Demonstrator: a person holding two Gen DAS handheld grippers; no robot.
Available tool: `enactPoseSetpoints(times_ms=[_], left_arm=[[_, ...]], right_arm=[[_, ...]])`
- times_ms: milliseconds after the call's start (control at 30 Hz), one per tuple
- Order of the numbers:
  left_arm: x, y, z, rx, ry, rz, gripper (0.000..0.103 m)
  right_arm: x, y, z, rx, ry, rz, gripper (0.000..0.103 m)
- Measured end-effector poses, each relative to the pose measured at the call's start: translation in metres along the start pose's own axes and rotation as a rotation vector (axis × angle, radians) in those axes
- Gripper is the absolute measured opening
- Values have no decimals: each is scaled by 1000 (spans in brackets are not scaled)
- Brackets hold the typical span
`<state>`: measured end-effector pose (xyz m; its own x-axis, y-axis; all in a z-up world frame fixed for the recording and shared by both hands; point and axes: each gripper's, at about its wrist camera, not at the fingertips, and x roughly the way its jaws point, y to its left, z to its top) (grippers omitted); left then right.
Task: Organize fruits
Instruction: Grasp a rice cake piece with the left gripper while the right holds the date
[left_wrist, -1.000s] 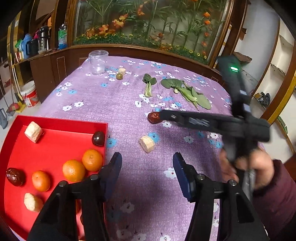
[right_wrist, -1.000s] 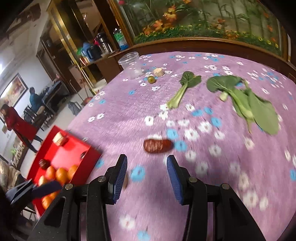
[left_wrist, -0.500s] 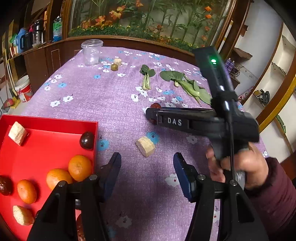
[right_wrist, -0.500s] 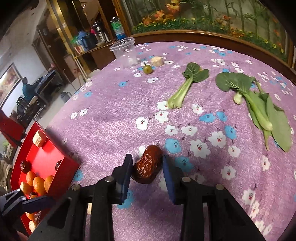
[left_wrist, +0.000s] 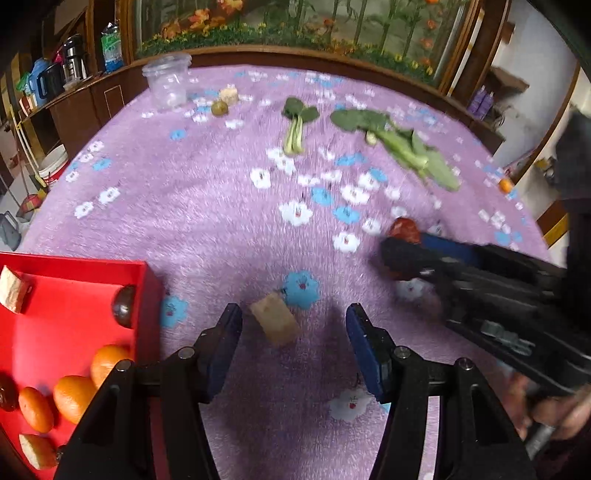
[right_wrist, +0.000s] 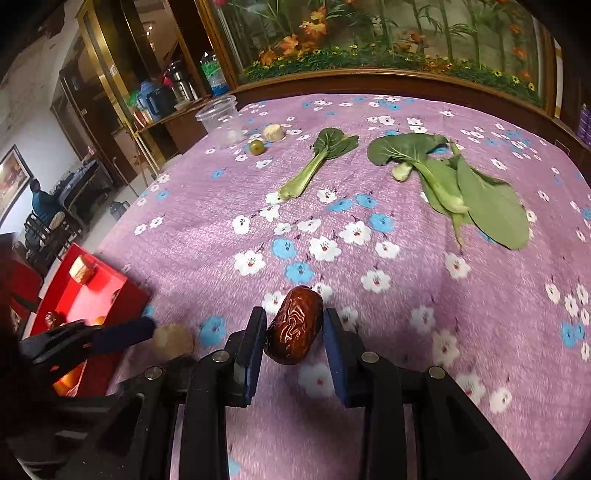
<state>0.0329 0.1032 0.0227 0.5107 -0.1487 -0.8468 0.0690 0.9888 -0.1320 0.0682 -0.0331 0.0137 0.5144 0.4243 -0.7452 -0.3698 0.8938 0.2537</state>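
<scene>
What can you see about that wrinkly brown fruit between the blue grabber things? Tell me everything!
The red date is dark reddish brown, oval, with shiny wrinkled skin like dried fruit. It sits between the blue pads of the right gripper, whose jaws have just closed onto its sides. It tilts a little, its top end leaning right. It is above the purple flowered tablecloth; whether it touches the cloth cannot be told.
</scene>
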Motion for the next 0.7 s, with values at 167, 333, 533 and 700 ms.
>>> enactPoseSetpoints(times_ms=[167, 333, 533, 700], left_arm=[[1, 0, -5, 5, -16, 28, 26], [-21, 5, -9, -5, -72, 20, 23], [-52, 16, -21, -43, -131, -23, 23], [-69, 22, -30, -65, -159, -46, 23]], right_arm=[[-10, 2, -10, 12, -13, 17, 26], [-17, 11, -22, -5, -27, 5, 25], [-30, 16, -35, 15, -39, 10, 25], [-41, 22, -42, 21, -46, 9, 25]])
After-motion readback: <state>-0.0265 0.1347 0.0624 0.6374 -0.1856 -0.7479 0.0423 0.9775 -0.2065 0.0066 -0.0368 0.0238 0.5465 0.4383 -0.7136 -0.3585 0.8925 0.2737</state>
